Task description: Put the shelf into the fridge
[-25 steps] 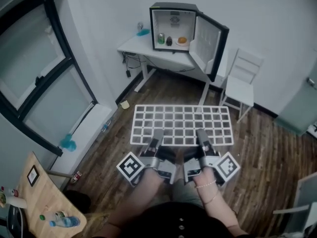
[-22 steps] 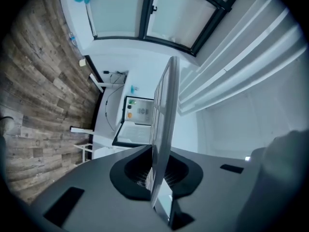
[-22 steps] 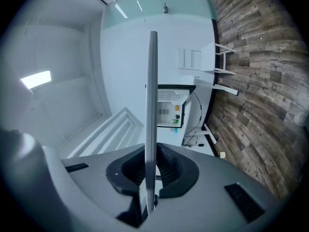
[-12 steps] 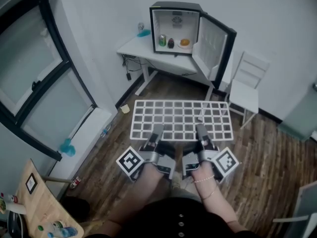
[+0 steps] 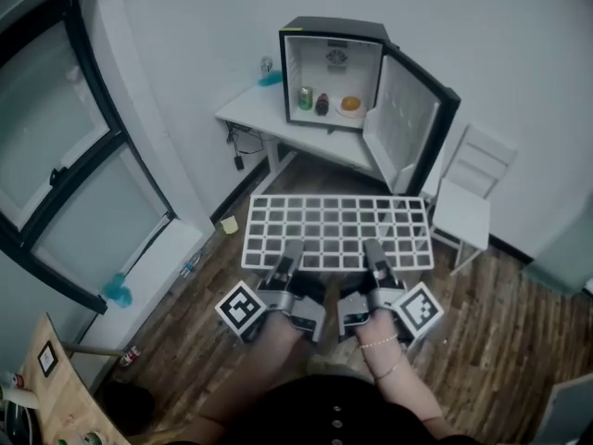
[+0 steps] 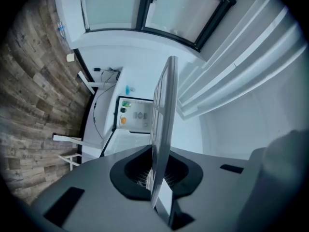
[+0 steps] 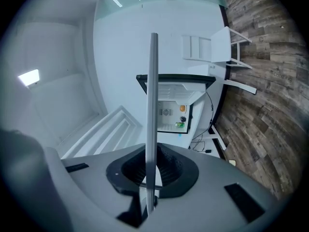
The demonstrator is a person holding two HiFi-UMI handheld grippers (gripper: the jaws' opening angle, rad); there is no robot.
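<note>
Grips the near edge of the shelf [image 5: 338, 232] in the left claw [image 5: 292, 254], jaws drawn nearly together with the thin wire rim pinched between the pads. Same at the right claw [image 5: 373, 252]: narrow gap, rim of the grid clamped edge-on between the pads. Holds the white grid flat and about level, out in front of the body, both claws side by side on the near long edge, one to each side of the middle.

Carries it in the air above the wood floor [image 5: 500, 313], well apart from the fridge [image 5: 334, 28]. Faces the fridge in both gripper views, seen just beside the edge-on shelf. Finds it on a white counter [image 5: 252, 100] against the wall, door [image 5: 408, 123] swung wide to the right. Shows a green can [image 5: 304, 97], a dark bottle [image 5: 321, 105] and an orange item [image 5: 350, 105] on the cabinet bottom; no shelf inside above them, as far as can be made out. Notes a white chair [image 5: 463, 211] just right of the open door.

Judged done: shelf picked up, secured in two grips, door open. Judged left: close the gap to the counter, bring the grid to cabinet height, line up its sides with the inner rails (too small to see here), slide in above the items, release. Roughly the carry stage; insertion not yet begun.
</note>
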